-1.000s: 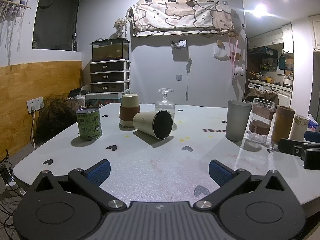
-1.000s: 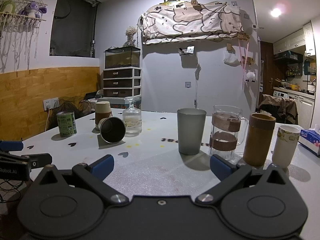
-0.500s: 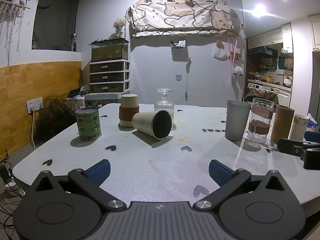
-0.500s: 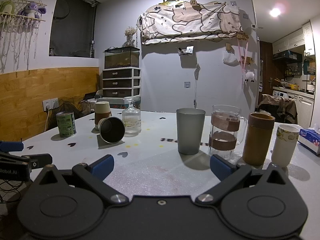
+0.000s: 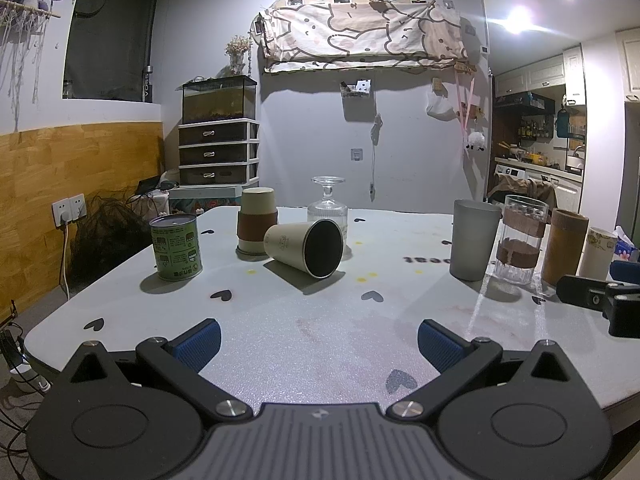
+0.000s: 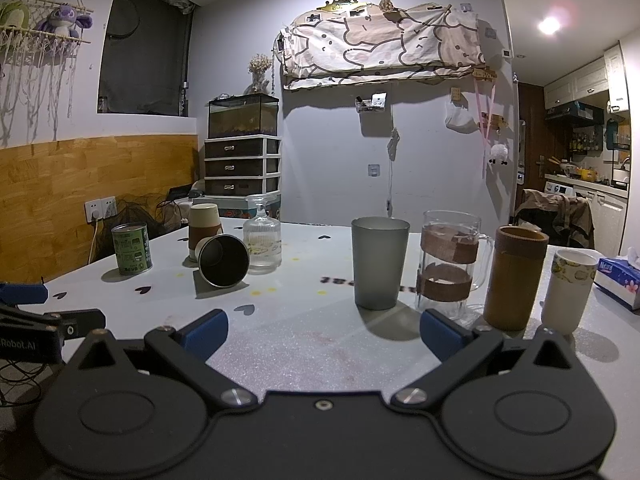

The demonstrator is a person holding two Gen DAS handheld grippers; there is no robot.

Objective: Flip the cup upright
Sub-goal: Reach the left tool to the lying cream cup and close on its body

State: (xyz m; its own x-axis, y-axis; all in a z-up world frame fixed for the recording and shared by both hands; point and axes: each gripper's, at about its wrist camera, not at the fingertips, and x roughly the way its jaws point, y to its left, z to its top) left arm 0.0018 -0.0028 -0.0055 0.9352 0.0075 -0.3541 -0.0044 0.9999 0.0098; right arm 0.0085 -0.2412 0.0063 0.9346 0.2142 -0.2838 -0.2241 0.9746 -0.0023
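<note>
Left gripper jaws spread wide, nothing between the blue pads, low over the near table edge; right gripper same, wide apart and empty, its black body poking into left wrist view at 3 o'clock. Table, pale grey with heart marks, carries everything. Tipped cream cup lies on its side near table centre, dark mouth facing the left camera at 12 o'clock; in right wrist view the same cup sits at 10 o'clock, well apart from both grippers. Frosted grey tumbler upright at 12 o'clock in right view, glass mug with brown bands just beside it, brown cylinder cup next, white patterned cup at 3 o'clock. Green can at 10 o'clock from the tipped cup, inverted sleeved cup just behind it, ribbed glass upside down behind.
</note>
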